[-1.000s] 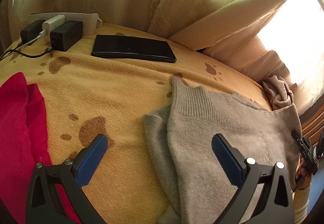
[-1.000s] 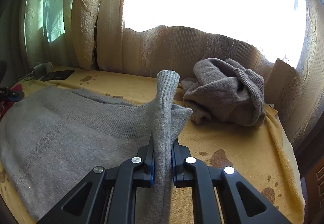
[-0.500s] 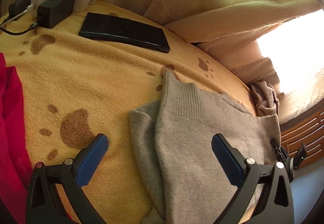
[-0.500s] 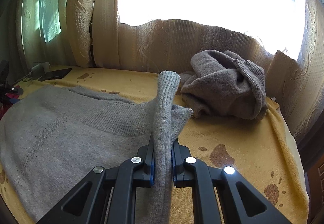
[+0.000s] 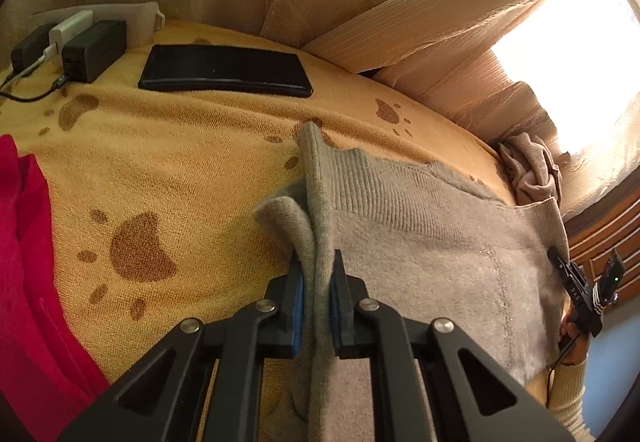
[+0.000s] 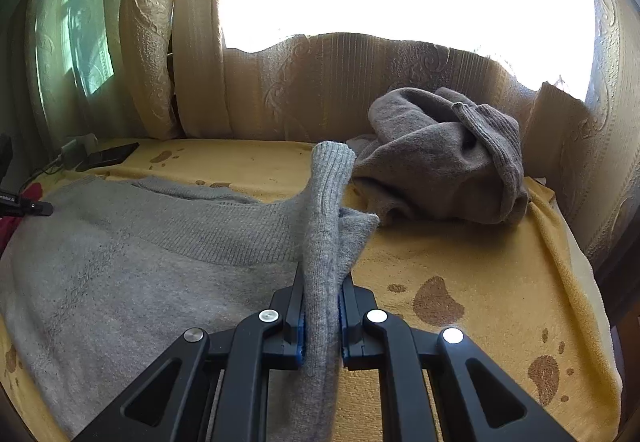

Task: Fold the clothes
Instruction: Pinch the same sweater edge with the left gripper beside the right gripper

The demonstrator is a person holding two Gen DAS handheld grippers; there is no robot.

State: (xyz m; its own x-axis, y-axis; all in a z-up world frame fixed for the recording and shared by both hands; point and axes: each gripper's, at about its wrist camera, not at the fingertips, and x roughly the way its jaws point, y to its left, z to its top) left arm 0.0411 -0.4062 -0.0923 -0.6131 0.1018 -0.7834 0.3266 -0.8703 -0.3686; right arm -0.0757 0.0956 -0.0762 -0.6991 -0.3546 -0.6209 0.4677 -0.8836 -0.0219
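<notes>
- Grey sweater lies flat on the paw-print blanket.
- Left gripper is clamped on its edge; right gripper pinches the opposite edge.
- Soft, limp knit; likely sags, so edge grips suit.

A light grey ribbed-knit sweater lies on a mustard-yellow blanket printed with brown paw prints. A bright red garment, a taupe crumpled sweater, a black phone and cream embossed curtains (swirling pattern) surround it.
</notes>
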